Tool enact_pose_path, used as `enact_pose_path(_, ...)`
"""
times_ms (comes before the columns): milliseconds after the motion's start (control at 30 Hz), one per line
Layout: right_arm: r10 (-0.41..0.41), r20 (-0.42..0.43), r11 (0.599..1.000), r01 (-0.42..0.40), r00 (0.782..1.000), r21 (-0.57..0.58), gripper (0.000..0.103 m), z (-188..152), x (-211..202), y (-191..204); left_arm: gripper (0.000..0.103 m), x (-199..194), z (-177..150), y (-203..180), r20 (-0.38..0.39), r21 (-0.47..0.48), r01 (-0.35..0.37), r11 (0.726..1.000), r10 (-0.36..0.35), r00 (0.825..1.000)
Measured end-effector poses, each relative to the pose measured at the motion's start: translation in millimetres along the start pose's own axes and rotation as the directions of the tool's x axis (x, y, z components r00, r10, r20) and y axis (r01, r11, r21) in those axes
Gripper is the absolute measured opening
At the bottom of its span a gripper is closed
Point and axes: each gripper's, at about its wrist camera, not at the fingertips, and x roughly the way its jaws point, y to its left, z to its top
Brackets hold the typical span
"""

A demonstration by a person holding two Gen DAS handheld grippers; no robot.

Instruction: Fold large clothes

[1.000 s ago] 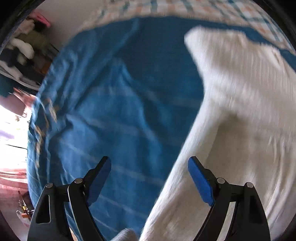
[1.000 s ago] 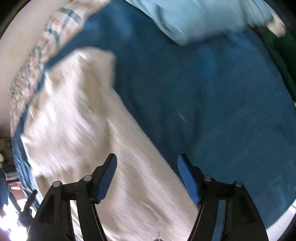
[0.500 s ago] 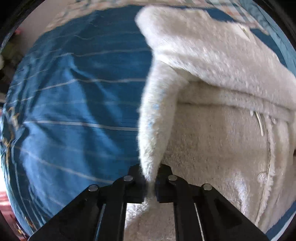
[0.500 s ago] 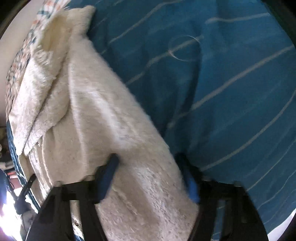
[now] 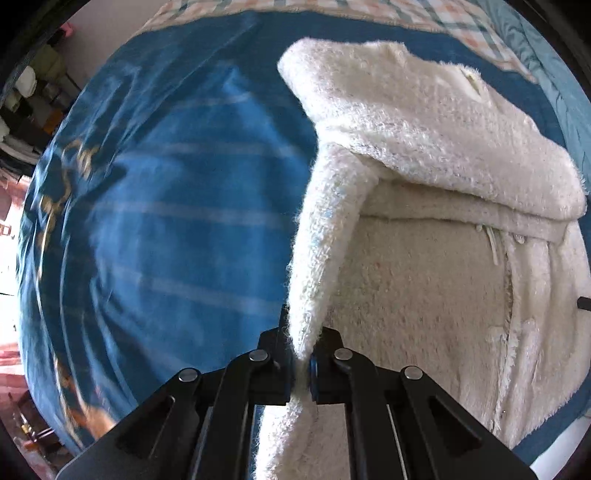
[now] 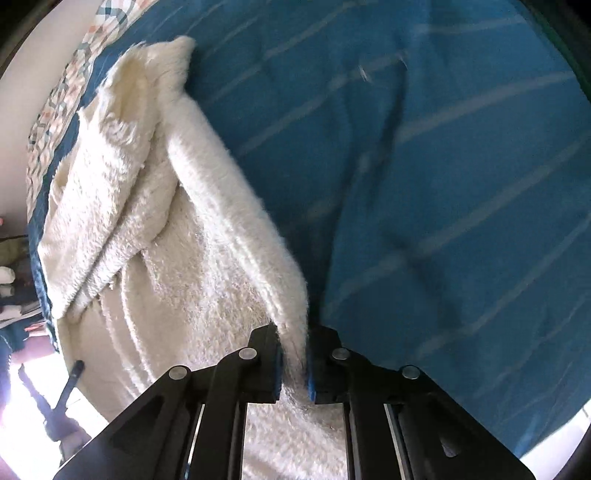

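Note:
A large fluffy white hooded garment [image 5: 424, 229] lies on a blue striped bedspread [image 5: 166, 221]. Its hood lies at the far end and a zipper runs down the right side. My left gripper [image 5: 302, 363] is shut on the garment's left edge, which rises in a ridge from the jaws. In the right wrist view the same garment [image 6: 166, 258] fills the left side over the blue bedspread [image 6: 443, 184]. My right gripper [image 6: 293, 373] is shut on its right edge, lifted into a fold.
A checked sheet [image 5: 424, 18] borders the bed's far end, also in the right wrist view [image 6: 59, 96]. Cluttered shelves [image 5: 26, 110] stand off the bed's left. A light blue quilt [image 5: 554, 74] lies at far right. The bed's near edge and bright floor [image 6: 33, 424] show lower left.
Both grippers went from open to shut on the garment's two side edges. The held edges have since lifted a little off the bed.

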Motion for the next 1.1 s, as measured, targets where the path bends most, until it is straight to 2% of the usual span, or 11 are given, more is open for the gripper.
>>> enact_pose_path(200,-0.092,-0.113,0.993,0.1,0.989,0.068,0.009,-49,16,-31,0.012,18,-27,14,-0.117,0.016,-0.027,1.0,0.028,0.993)
enact_pose_path(267,-0.134,-0.133,0.988,0.142,0.982,0.052,0.025,-49,19,-30,0.012,20,-25,14,-0.141,0.014,-0.05,0.999,0.051,0.989)
enact_pose_path(367,-0.213,-0.064,0.977,0.212,0.975,-0.015,0.04,-35,0,-4,0.019,-7,-12,6,-0.075,0.01,-0.062,0.998,0.062,0.995)
enact_pose_path(400,-0.223,-0.026,0.974,0.222,0.974,-0.035,0.046,-31,-8,2,0.033,-12,-8,4,-0.054,0.005,-0.069,0.998,0.069,0.996)
enact_pose_path(433,-0.23,0.019,0.971,0.231,0.973,-0.061,0.052,-25,-16,11,0.065,-16,-3,2,-0.03,-0.004,-0.072,0.997,0.072,0.997)
enact_pose_path(500,-0.248,0.085,0.959,0.257,0.965,-0.122,0.056,-8,-22,32,0.103,-13,11,-6,0.009,-0.008,-0.089,0.996,0.089,0.996)
enact_pose_path(633,-0.295,0.099,0.923,0.31,0.95,-0.226,0.056,21,0,63,0.103,12,15,-9,0.017,-0.002,-0.214,0.977,0.214,0.977)
enact_pose_path(733,-0.336,0.131,0.891,0.359,0.933,-0.278,0.055,37,14,76,0.103,33,11,4,0.008,-0.026,-0.343,0.939,0.344,0.939)
enact_pose_path(767,-0.323,0.137,0.892,0.35,0.936,-0.286,0.048,42,16,77,0.103,36,14,4,-0.007,-0.041,-0.365,0.93,0.365,0.931)
enact_pose_path(900,-0.301,0.178,0.912,0.337,0.937,-0.232,0.037,48,0,47,0.103,50,19,29,-0.016,-0.132,-0.298,0.945,0.299,0.954)
enact_pose_path(1100,-0.276,0.16,0.952,0.293,0.948,-0.091,0.037,57,-18,-13,0.103,48,13,40,-0.017,-0.186,-0.25,0.95,0.251,0.968)
